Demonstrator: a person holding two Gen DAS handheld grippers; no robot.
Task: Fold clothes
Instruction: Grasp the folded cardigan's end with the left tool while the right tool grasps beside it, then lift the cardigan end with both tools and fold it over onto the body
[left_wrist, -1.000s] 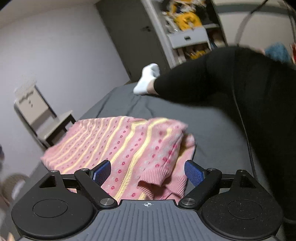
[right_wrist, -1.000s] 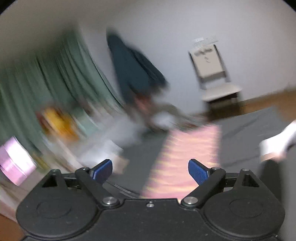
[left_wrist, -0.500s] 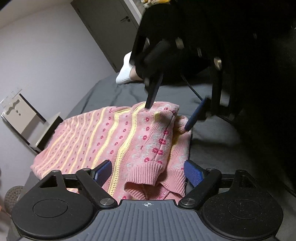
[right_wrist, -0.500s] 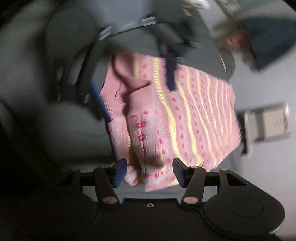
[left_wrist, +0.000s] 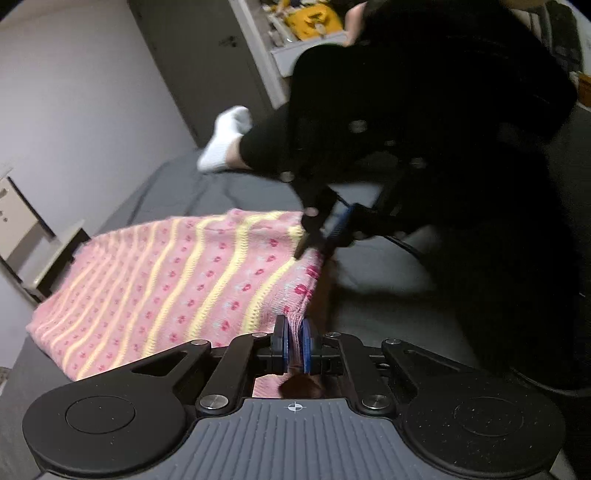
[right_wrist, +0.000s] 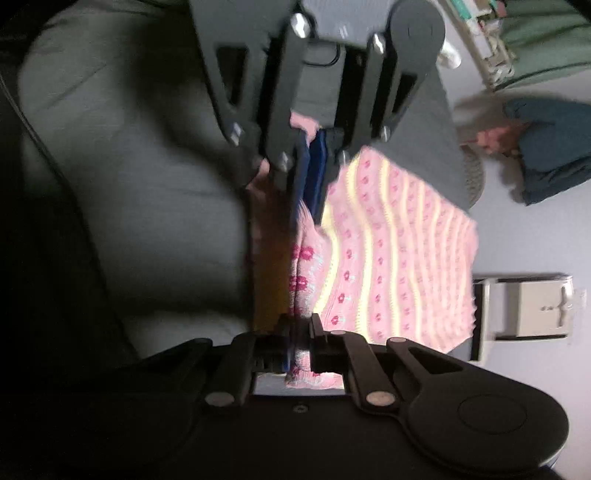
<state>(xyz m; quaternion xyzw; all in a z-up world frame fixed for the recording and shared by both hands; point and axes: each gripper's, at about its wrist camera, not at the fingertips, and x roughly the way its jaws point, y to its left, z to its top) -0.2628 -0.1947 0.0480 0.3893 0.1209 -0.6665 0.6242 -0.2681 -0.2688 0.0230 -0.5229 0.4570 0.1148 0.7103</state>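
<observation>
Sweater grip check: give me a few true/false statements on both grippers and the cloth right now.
1. The left gripper is shut on the sweater. True.
2. The right gripper is open and clear of the cloth. False: it is shut on the sweater's edge.
3. The sweater is plain blue. False: pink with yellow stripes and red dots.
4. The sweater lies on a grey bed. True.
5. A white sock shows beyond the sweater. True.
</observation>
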